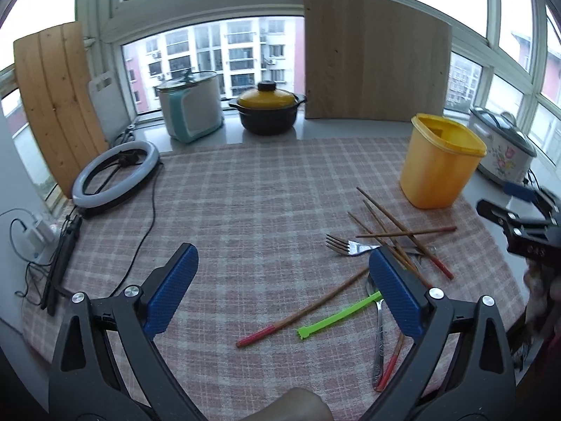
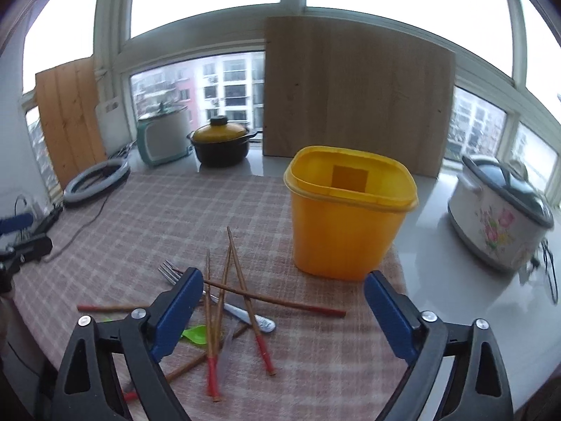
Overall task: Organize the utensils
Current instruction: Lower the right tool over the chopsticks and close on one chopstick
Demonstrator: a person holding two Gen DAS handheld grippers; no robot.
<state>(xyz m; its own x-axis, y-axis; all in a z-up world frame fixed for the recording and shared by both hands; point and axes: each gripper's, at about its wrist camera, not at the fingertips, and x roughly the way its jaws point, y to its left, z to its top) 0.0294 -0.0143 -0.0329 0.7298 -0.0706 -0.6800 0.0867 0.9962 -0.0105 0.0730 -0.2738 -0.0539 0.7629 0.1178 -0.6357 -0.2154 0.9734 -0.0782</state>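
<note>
Several red-tipped wooden chopsticks [image 1: 399, 231] [image 2: 245, 298] lie crossed in a loose pile on the checked cloth, with a metal fork [image 1: 345, 245] [image 2: 171, 273], a metal spoon [image 1: 378, 333] and a green plastic pick [image 1: 340, 315] [image 2: 194, 333]. An open yellow plastic tub [image 1: 438, 161] [image 2: 347, 214] stands upright just behind the pile. My left gripper [image 1: 284, 280] is open and empty, left of the pile. My right gripper [image 2: 284, 308] is open and empty, above the pile and in front of the tub; it also shows in the left wrist view [image 1: 519, 217].
A ring light [image 1: 115, 175] with its cable lies at the left. A teal-and-white pot [image 1: 191, 105], a black casserole with a yellow lid [image 1: 268, 108], a wooden board [image 1: 375, 56] and a floral cooker [image 2: 501, 221] stand along the window sill.
</note>
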